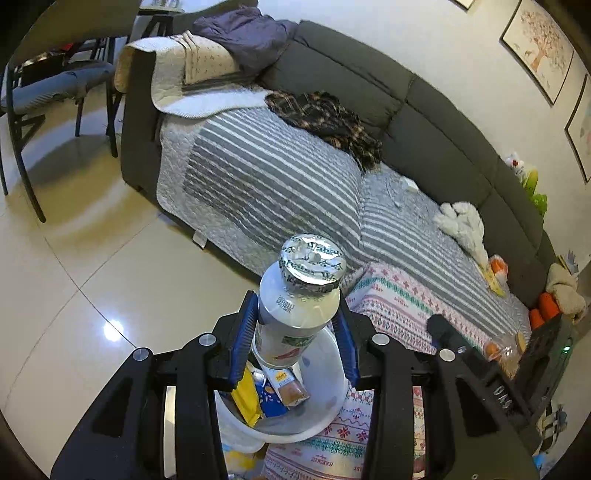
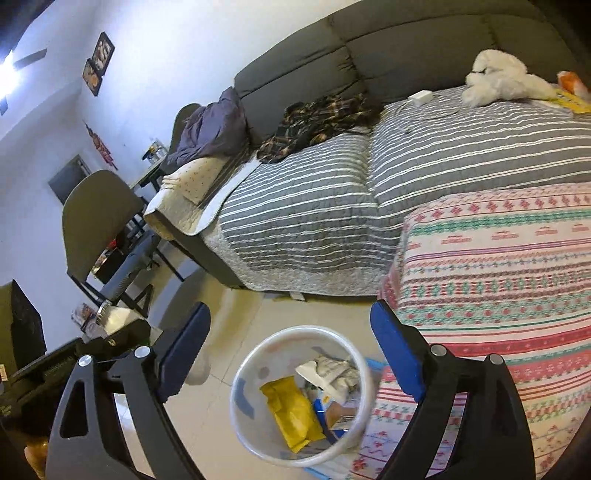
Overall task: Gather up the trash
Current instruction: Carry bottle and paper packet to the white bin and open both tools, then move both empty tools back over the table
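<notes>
**Bottle clamped over the bin, other jaws spread wide**

Left gripper [image 1: 295, 336] pinching a small white plastic bottle [image 1: 295, 306] by its body, blue pads [image 1: 243, 332] pressed on either side. Foil lid [image 1: 312, 264] with printed lettering facing the left wrist camera, crinkled and sealed across the neck. Bottle held directly above a white round waste bin [image 1: 325, 387] standing on the pale tiled floor [image 1: 92, 295], just beside a patterned pink-and-green blanket [image 1: 399, 306].

Inside the bin — a yellow wrapper [image 2: 291, 413], a blue-and-white packet [image 1: 271, 400], a small brown-and-orange carton [image 1: 290, 387] and a crumpled white-and-grey wrapper [image 2: 332, 373], lying loosely on top of each other.

Right gripper [image 2: 291, 350] spread wide, nothing between the blue pads [image 2: 184, 343], bin [image 2: 255, 358] seen in the gap below. No earlier picture to compare; only the wide stance visible. Part of the left gripper's black body at the left edge of the right wrist view.

Behind, a grey sofa [image 1: 369, 77] under a grey-and-white striped quilt [image 1: 266, 173]. On the seat: a dark plaid garment [image 1: 325, 122], a white plush toy [image 1: 461, 221], a small white charger block [image 2: 420, 96] with its cable. Purple-grey cloth [image 1: 243, 33] heaped over the far armrest, on a cream cover. A dark-framed chair [image 1: 55, 85] with a padded seat to the left, framed pictures [image 1: 539, 48] on the wall at right.
</notes>
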The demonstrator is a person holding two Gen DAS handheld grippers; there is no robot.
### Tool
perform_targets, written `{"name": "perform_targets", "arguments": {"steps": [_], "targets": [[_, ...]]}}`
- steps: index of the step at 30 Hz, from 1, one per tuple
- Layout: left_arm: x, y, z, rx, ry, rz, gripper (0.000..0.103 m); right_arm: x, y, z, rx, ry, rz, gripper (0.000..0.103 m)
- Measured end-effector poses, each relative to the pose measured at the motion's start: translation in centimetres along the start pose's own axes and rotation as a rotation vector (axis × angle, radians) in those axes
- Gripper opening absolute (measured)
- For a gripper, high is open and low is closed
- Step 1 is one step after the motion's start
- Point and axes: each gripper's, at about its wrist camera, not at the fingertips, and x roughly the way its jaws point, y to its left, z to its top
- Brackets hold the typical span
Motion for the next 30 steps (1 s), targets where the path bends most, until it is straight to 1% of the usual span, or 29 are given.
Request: {"name": "perform_targets", "arguments": {"steps": [3,5,6,7,10,12,15,16,18,20,22,25,27,30], "targets": [[1.0,-0.7,-0.2,0.015,0.031,0.009,0.040,-0.8,-0.7,0.1,-0.010,-0.009,-0.040,0.086],[1.7,-1.0,-0.4,0.017,0.052,0.028,0.055,-1.4,-1.3,0.0,-0.015,-0.008,-0.069,0.086],[1.9,-1.0,-0.4,0.015,0.054,0.039,0.065,-1.6,-1.6,-0.1,-0.018,-0.006,-0.084,0.086],[1.9,-1.0,-0.4,0.013,0.049,0.053,0.070,-1.9,-1.8,-0.1,-0.023,-0.006,-0.099,0.086],[1.9,-1.1,-0.5,0.007,0.051,0.054,0.075,-2.8,-2.5,-0.3,-0.051,-0.010,-0.155,0.086],[1.9,-1.4,-0.8,0.009,0.050,0.076,0.080,-3.2,-2.9,-0.3,-0.063,-0.011,-0.189,0.086],[2.0,-2.2,-1.2,0.033,0.042,0.122,0.083,-4.0,-3.4,-0.4,-0.078,-0.025,-0.253,0.089],[2.0,-2.7,-1.4,0.042,0.036,0.144,0.087,-4.2,-3.4,-0.4,-0.083,-0.029,-0.270,0.090],[1.9,-3.4,-1.8,0.051,0.022,0.181,0.090,-4.7,-3.6,-0.5,-0.099,-0.041,-0.315,0.091],[1.6,-4.7,-2.3,0.081,-0.013,0.254,0.095,-5.4,-3.8,-0.5,-0.118,-0.053,-0.365,0.093],[1.1,-6.1,-2.9,0.116,-0.055,0.306,0.096,-6.0,-4.0,-0.5,-0.129,-0.067,-0.396,0.095],[0.9,-8.1,-3.9,0.155,-0.082,0.339,0.096,-7.1,-4.9,-0.3,-0.145,-0.091,-0.452,0.095],[1.0,-9.5,-4.6,0.181,-0.088,0.344,0.096,-8.0,-5.7,-0.1,-0.145,-0.102,-0.478,0.095],[1.2,-11.7,-5.7,0.221,-0.094,0.331,0.096,-9.0,-7.0,0.2,-0.139,-0.107,-0.510,0.095]]}}
